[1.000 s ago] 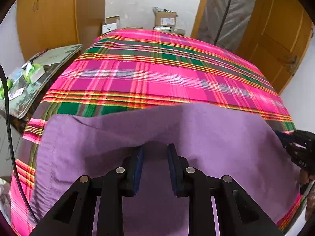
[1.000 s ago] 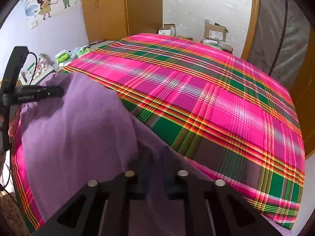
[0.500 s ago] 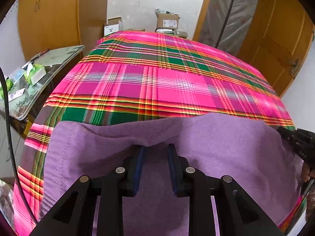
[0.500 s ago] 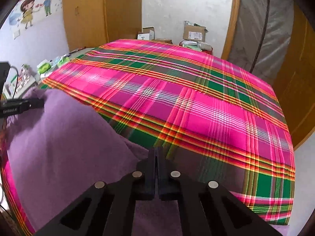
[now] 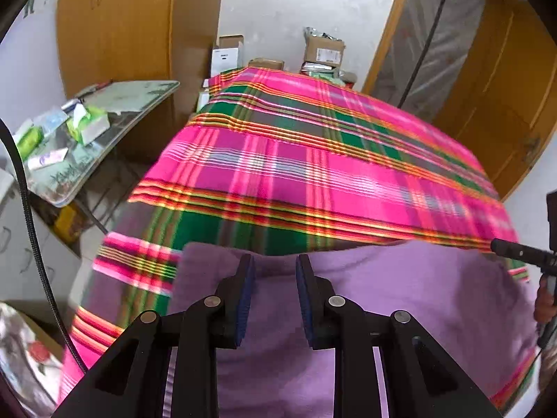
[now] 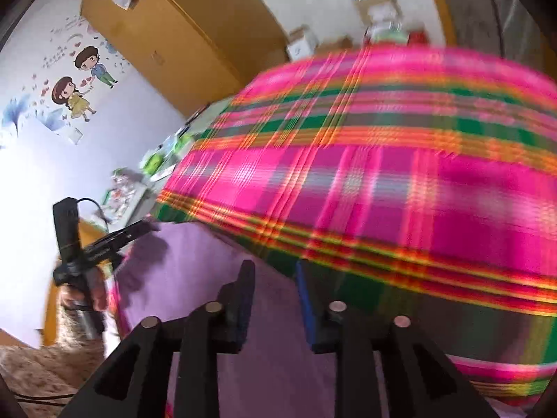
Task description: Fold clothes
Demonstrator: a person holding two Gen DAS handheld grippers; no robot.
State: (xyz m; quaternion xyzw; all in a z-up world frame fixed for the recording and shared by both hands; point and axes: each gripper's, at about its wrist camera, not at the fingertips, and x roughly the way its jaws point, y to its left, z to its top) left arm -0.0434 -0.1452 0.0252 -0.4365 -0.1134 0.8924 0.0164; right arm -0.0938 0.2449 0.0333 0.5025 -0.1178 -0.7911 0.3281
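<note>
While the left gripper [image 5: 274, 271] points along the bed [image 5: 313, 160], its jaws stand apart with a wide gap and nothing between the blue pads [image 5: 245, 296]. Through that gap shows the purple cloth [image 5: 400, 306], which lies spread on the near end of the bed, its far edge running across just past the fingertips. The plaid cover reaches from that edge to the far end of the bed. To the left stands a side table [image 5: 139, 104] with green packets [image 5: 87, 122] and other small items (too blurred to name). Cardboard boxes [image 5: 323, 50] sit on the floor beyond the bed, against the white wall. Wooden wardrobe [image 5: 115, 24] at left, wooden door [image 5: 504, 80] at right. At the right edge the other gripper shows as a black rod over the cloth's right corner, with fingers [image 5: 544, 301] of a hand on its grip.

From the right wrist, the picture is smeared by motion, the plaid most of all. The right gripper [image 6: 275, 273] is also parted wide, nothing held. The cloth's right edge runs under it: purple under the left finger, plaid cover under the right one. Cloth lies at the near left part of the bed. At left the left gripper appears over the cloth's far corner (open or shut cannot be told from here), a hand [image 6: 85, 292] wrapped round its handle. A cartoon sticker [image 6: 80, 80] of two figures is on the wall behind.
</note>
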